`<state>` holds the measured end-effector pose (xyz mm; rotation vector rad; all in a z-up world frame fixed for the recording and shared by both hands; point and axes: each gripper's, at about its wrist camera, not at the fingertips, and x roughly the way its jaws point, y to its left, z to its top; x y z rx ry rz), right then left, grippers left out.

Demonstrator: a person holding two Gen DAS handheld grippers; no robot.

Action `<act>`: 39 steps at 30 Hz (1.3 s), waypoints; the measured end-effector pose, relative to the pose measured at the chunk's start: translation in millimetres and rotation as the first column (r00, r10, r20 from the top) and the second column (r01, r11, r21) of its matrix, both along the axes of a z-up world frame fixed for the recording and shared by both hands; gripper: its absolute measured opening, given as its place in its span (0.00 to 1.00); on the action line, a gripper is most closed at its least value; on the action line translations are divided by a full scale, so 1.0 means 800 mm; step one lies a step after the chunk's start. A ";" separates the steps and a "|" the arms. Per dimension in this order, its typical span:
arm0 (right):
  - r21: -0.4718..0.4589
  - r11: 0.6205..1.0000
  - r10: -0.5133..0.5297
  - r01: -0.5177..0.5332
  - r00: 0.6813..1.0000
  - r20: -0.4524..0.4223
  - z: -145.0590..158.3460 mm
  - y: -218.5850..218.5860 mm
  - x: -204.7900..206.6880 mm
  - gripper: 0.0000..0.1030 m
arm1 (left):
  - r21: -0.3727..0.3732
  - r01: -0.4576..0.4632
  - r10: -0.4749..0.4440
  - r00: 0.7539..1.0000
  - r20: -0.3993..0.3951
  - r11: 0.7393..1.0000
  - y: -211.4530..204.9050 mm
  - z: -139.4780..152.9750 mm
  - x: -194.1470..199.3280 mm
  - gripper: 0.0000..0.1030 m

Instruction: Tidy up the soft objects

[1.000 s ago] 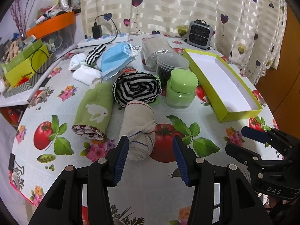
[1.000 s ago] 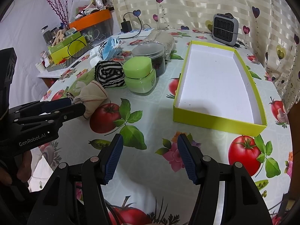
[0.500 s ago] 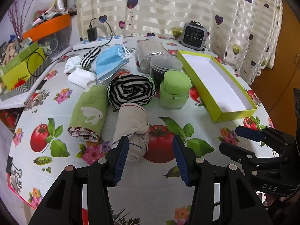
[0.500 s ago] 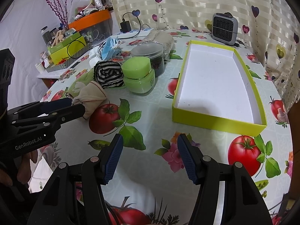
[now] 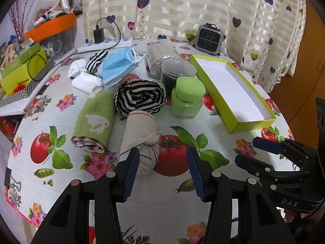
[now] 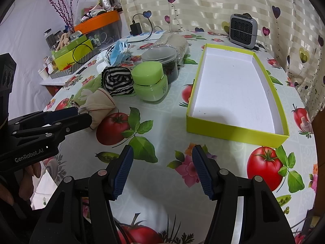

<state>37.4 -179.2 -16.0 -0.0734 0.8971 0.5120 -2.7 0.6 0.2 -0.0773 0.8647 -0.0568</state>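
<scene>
My left gripper (image 5: 163, 158) is open, its jaws just in front of a rolled beige cloth (image 5: 140, 138), whose near end lies by the left fingertip. Behind it lie a rolled black-and-white striped cloth (image 5: 140, 98) and a rolled green towel with a white rabbit (image 5: 94, 120). An empty yellow-green box (image 5: 233, 89) with a white inside stands at the right. My right gripper (image 6: 162, 162) is open and empty above the tablecloth, in front of the box (image 6: 235, 130). The beige cloth (image 6: 99, 105) and the left gripper (image 6: 79, 114) show at its left.
A green jar (image 5: 187, 99), a dark clear-lidded jar (image 5: 177, 75) and a clear bag of grain (image 5: 162, 59) stand between cloths and box. A blue face mask (image 5: 119, 65), white socks (image 5: 85, 81) and a striped sock (image 5: 96, 62) lie behind. A small grey heater (image 5: 210, 38) and side clutter ring the table.
My left gripper has drawn back and risen a little, so the beige cloth sits slightly farther ahead of its jaws. My right gripper has barely moved. Both stay open.
</scene>
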 end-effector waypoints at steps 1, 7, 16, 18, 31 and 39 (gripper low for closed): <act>0.000 1.000 0.000 0.000 1.000 0.000 0.000 0.000 0.000 0.59 | -0.001 0.001 -0.001 1.000 0.002 1.000 0.000 0.000 0.000 0.46; 0.000 1.000 0.000 0.000 1.000 0.001 0.001 -0.001 0.000 0.59 | 0.000 -0.010 0.010 1.000 -0.002 1.000 0.000 0.001 -0.001 0.46; 0.001 1.000 0.001 -0.001 1.000 0.000 0.000 -0.001 -0.002 0.59 | 0.007 -0.015 0.015 1.000 -0.009 1.000 0.000 -0.001 0.000 0.46; 0.001 1.000 0.001 -0.001 1.000 -0.001 0.000 -0.003 0.001 0.59 | 0.005 -0.014 0.014 1.000 -0.009 1.000 0.000 -0.001 0.001 0.46; 0.001 1.000 0.002 -0.002 1.000 0.000 0.000 -0.003 -0.001 0.59 | 0.002 -0.015 0.015 1.000 -0.010 1.000 -0.001 -0.001 0.001 0.46; 0.003 1.000 0.000 0.000 1.000 0.001 -0.001 -0.003 0.001 0.59 | -0.008 -0.002 0.002 1.000 -0.007 1.000 -0.006 -0.001 0.001 0.46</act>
